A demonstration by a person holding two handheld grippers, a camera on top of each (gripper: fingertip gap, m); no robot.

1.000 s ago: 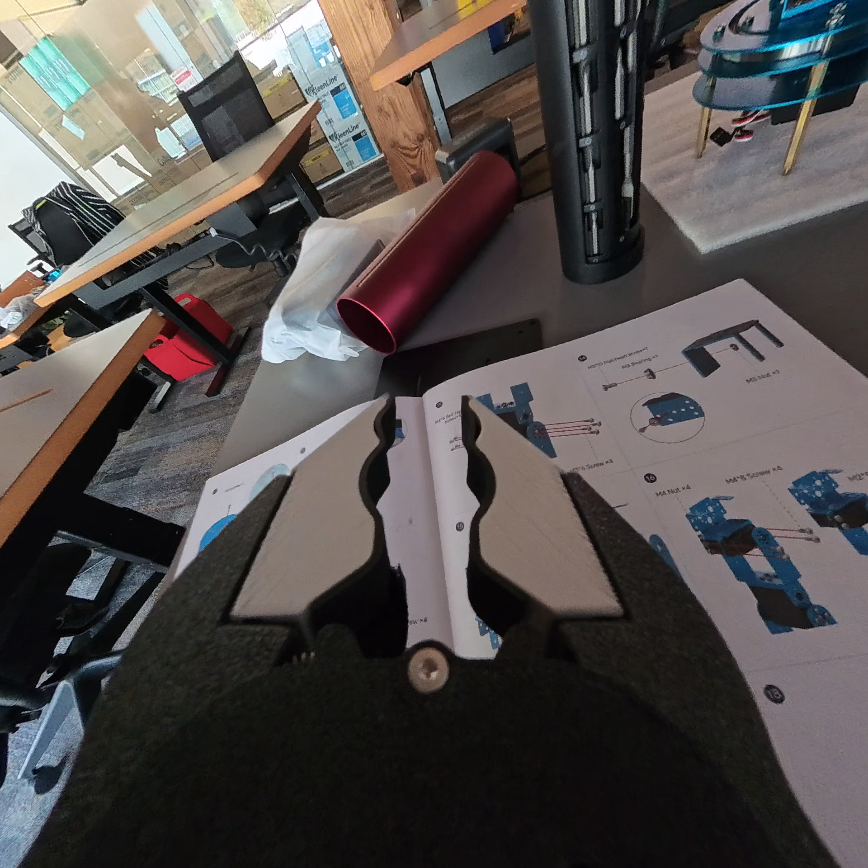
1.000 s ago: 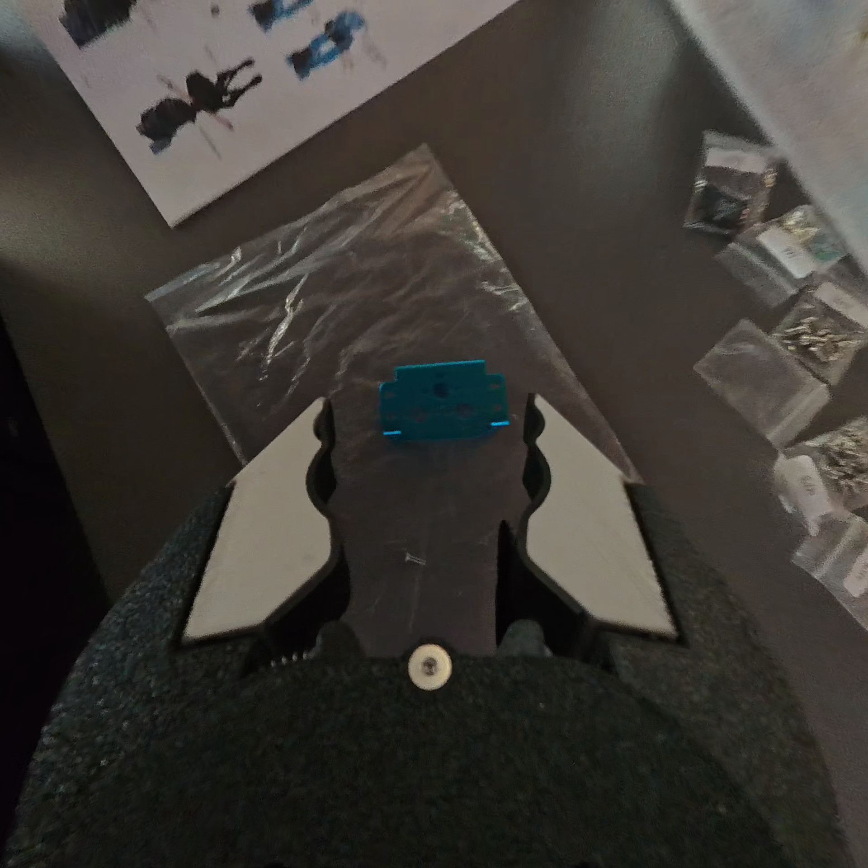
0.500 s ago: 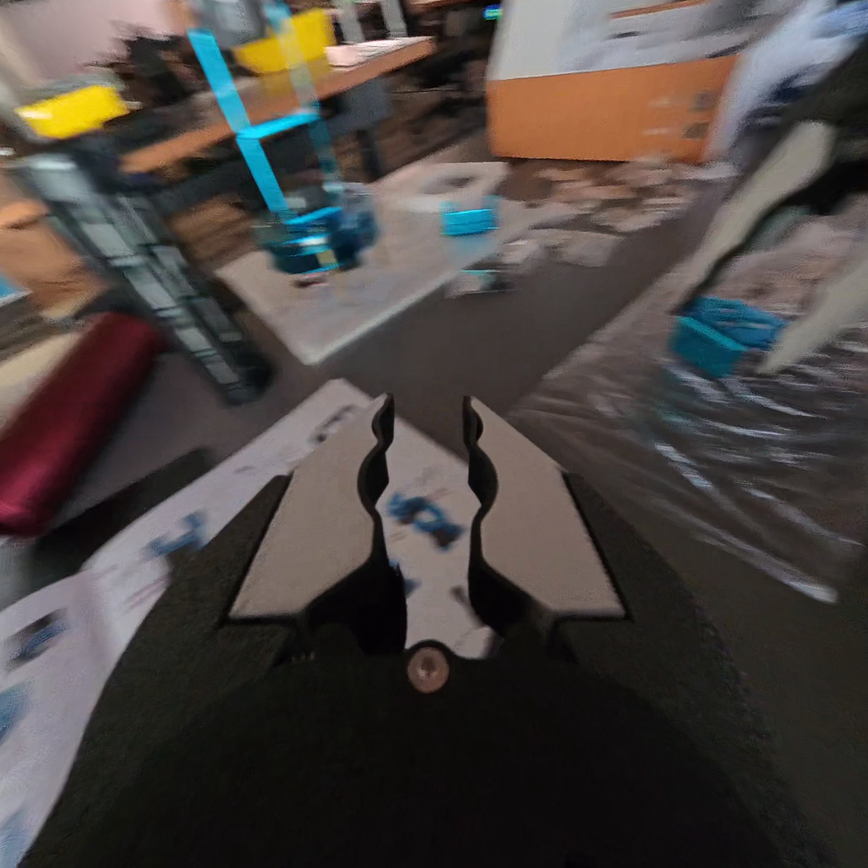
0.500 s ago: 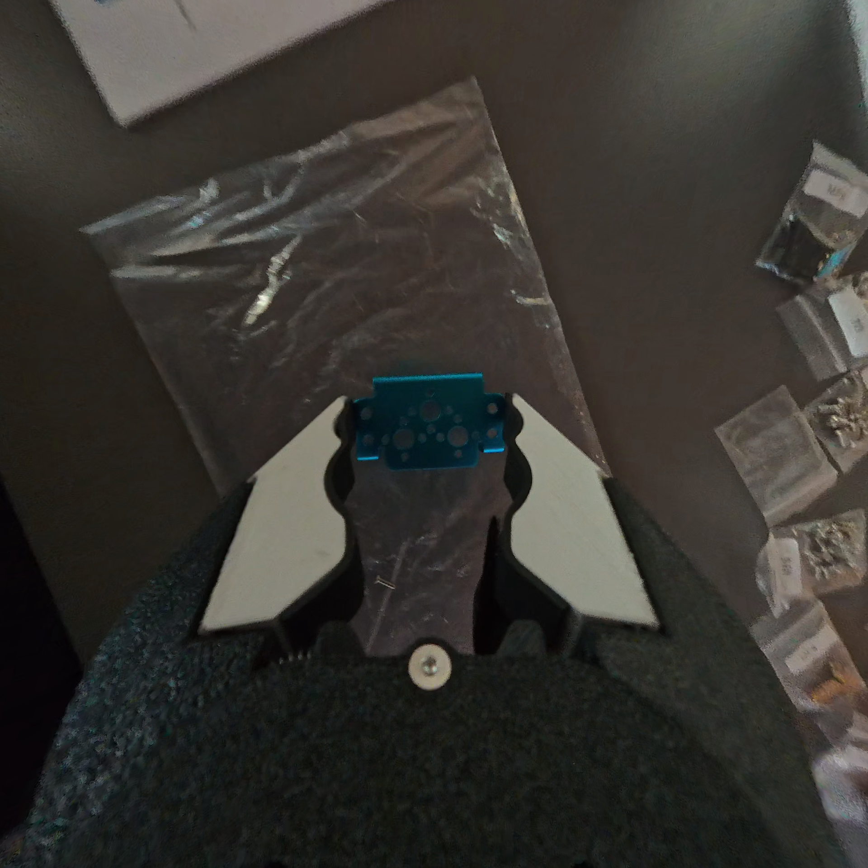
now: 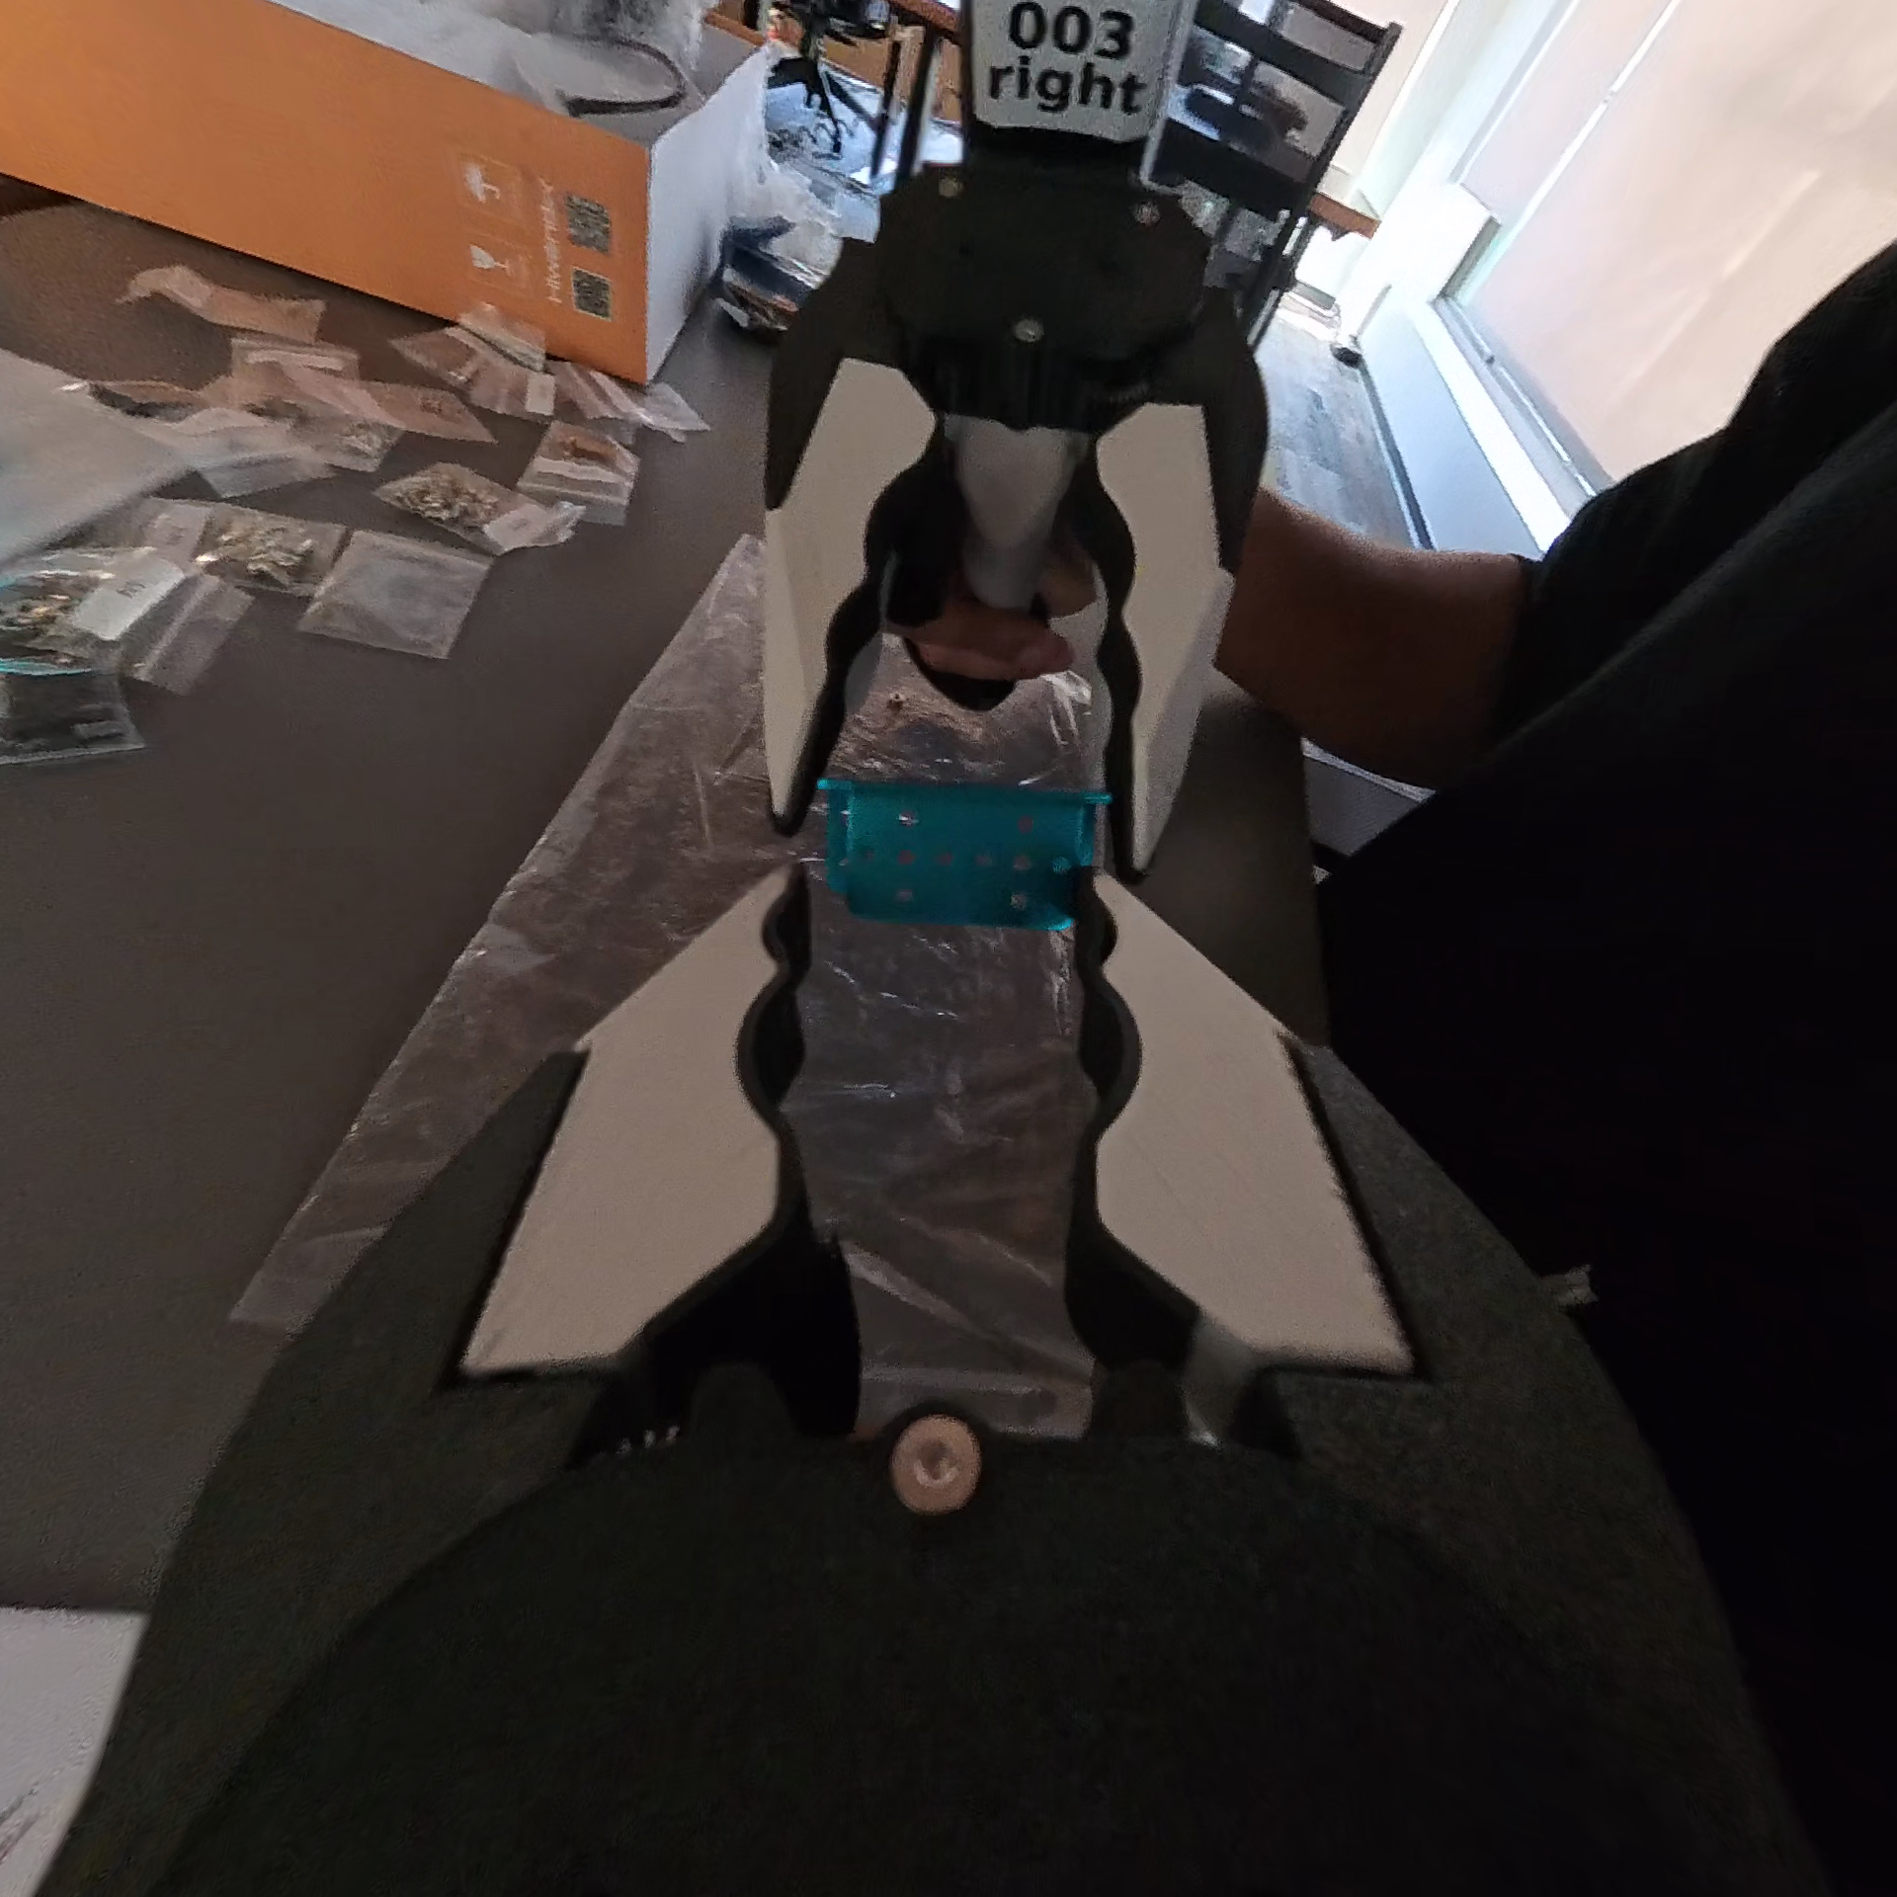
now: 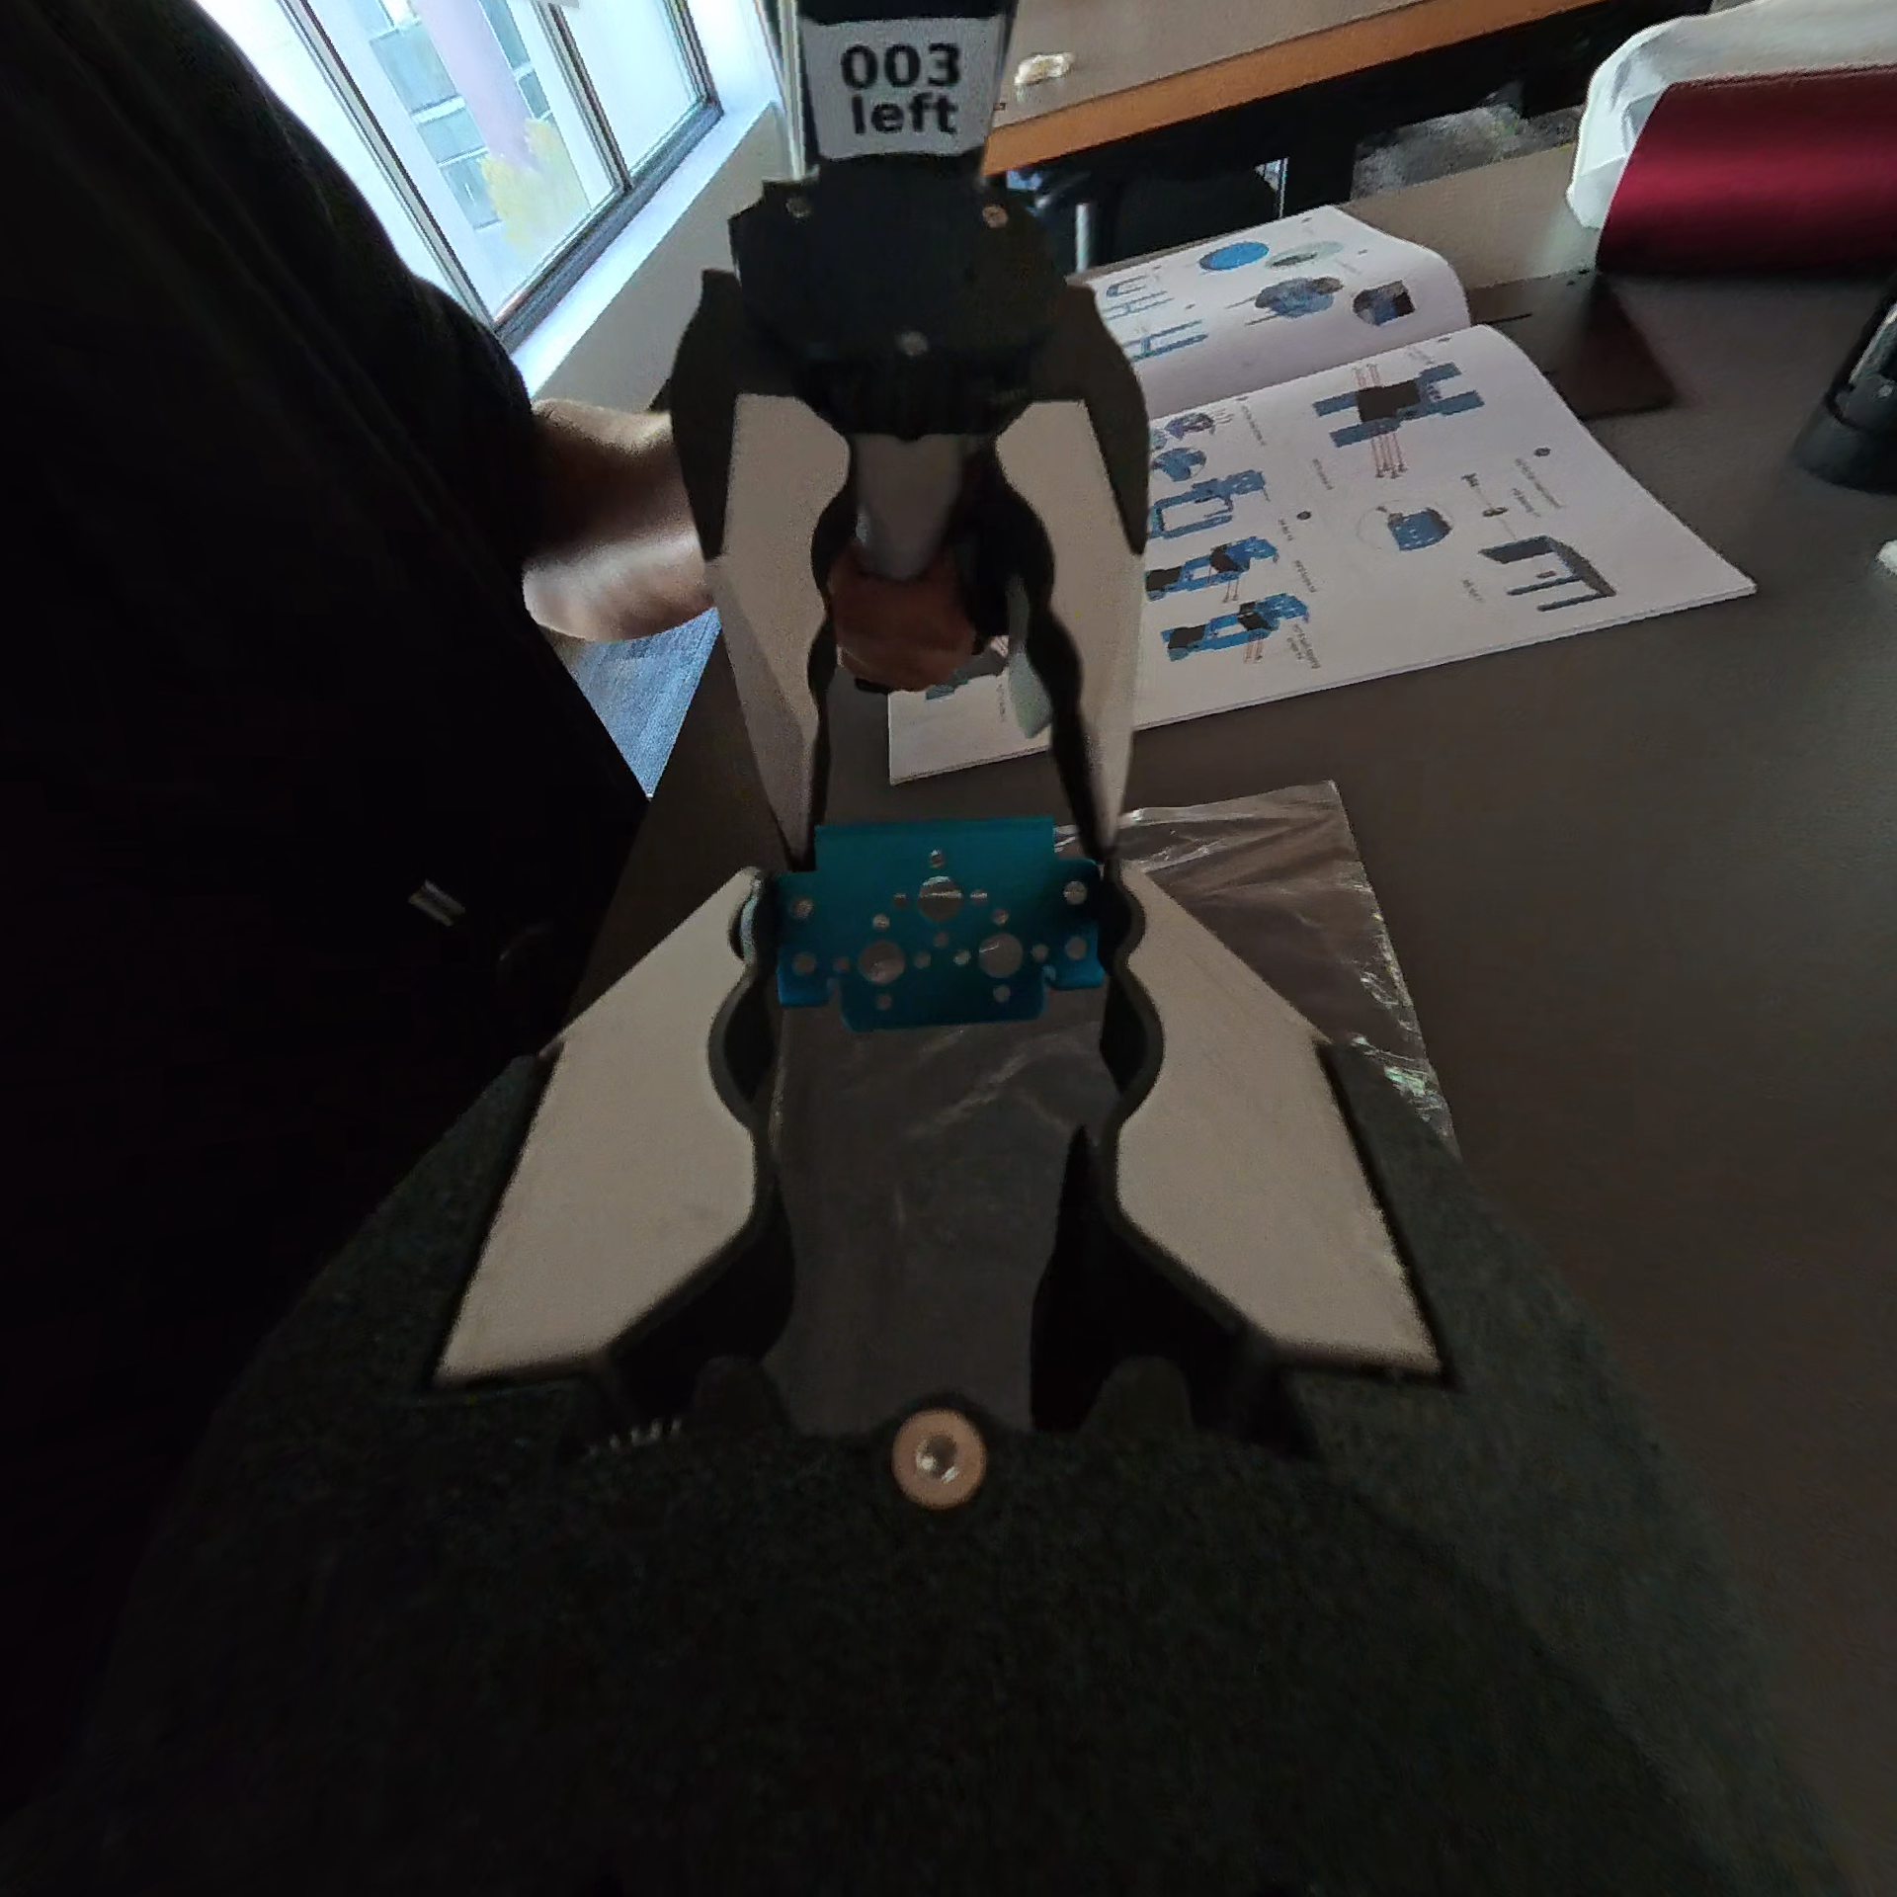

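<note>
Right tool [image 6: 934, 903]: jaws clamped on a blue bracket [image 6: 939, 939], one fingertip on each short side. The bracket is a flat metal plate full of round holes with bent flanges. It is held in the air, above a clear plastic bag [image 6: 1263, 924] that lies flat on the dark table [image 6: 1591, 924].

Left tool [image 5: 944, 903]: it faces the right one head-on, tips nearly meeting. Its jaws are spread to about the bracket's width. From the right wrist view its fingertips sit at the far flange of the bracket. I cannot tell whether they press on the part or only flank it.

My right hand [image 5: 985, 636] shows behind the right tool's handle, and my left hand [image 6: 903, 636] shows behind the left tool's handle. A black sleeve fills the near side of both views. Each tool carries a white label plate [image 5: 1062, 62] on top.

Around:
- An open assembly manual [image 6: 1386, 493] with blue diagrams lies on the table just past the plastic bag, on the left tool's side.
- A dark red cylinder [image 6: 1766, 175] lies beyond the manual, with white wrapping beside it.
- Many small clear hardware bags [image 5: 431, 493] are scattered well apart from the bracket on the other side.
- An orange-and-white box [image 5: 308, 154] stands behind the bags.
</note>
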